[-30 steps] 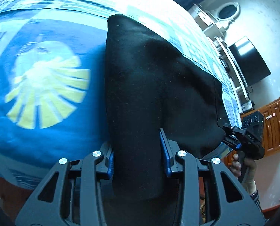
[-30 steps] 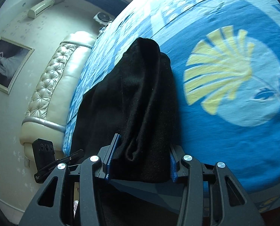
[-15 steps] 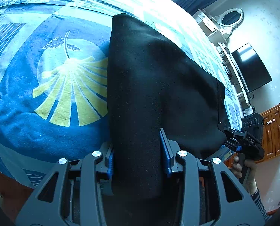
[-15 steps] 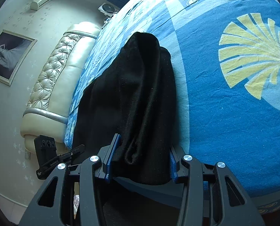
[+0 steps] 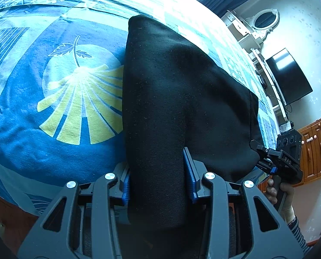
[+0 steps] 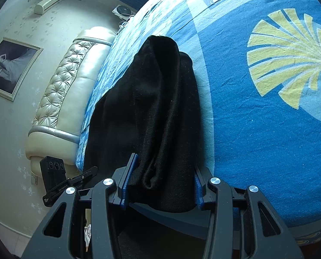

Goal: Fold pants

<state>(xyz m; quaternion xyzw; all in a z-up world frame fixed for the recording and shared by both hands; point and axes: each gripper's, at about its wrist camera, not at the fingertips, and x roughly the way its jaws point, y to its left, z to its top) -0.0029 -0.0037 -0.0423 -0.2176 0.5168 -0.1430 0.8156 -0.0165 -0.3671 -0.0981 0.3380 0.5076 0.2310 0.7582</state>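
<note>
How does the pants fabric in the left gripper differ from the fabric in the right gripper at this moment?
The left gripper holds a smooth, flat band of the black pants; the right gripper holds a bunched wad with rolled folds and a visible hem. The left side's cloth spreads wide over the bedspread; the right side's narrows to a peak. Both are shut on the same garment.

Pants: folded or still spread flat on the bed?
Partly folded. The black pants show stacked layers bunched where the right gripper clamps them; the left gripper clamps another edge. Far end lies on the bedspread.
</note>
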